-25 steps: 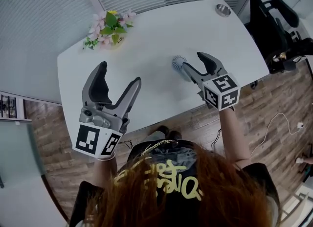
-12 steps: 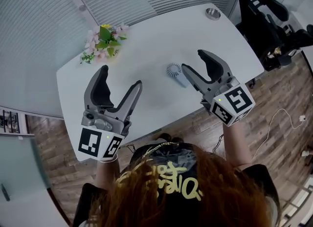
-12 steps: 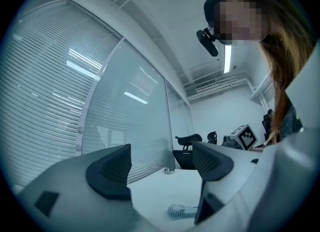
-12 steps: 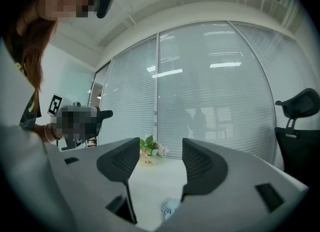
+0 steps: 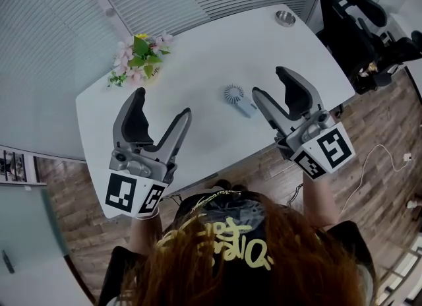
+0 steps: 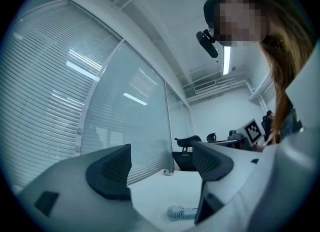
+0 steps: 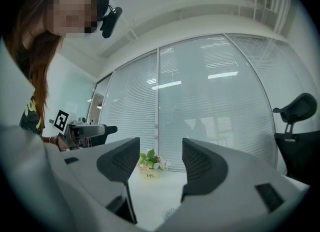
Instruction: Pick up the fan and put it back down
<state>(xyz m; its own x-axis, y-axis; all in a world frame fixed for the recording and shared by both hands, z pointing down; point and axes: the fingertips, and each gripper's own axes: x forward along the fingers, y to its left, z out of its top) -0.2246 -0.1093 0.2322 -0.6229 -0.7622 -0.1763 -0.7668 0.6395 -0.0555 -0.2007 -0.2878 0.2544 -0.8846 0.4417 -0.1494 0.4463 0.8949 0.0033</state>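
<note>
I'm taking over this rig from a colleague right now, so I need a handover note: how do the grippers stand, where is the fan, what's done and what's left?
Left gripper: open, empty, held above the table's near left part.
Right gripper: open, empty, raised beside the fan.
Fan: lying on the white table, nearer the right gripper, touched by neither.
Done: a second ago the right gripper was down at the fan with open jaws; it has since lifted away, so the put-down looks finished.
Left: probably nothing.
</note>
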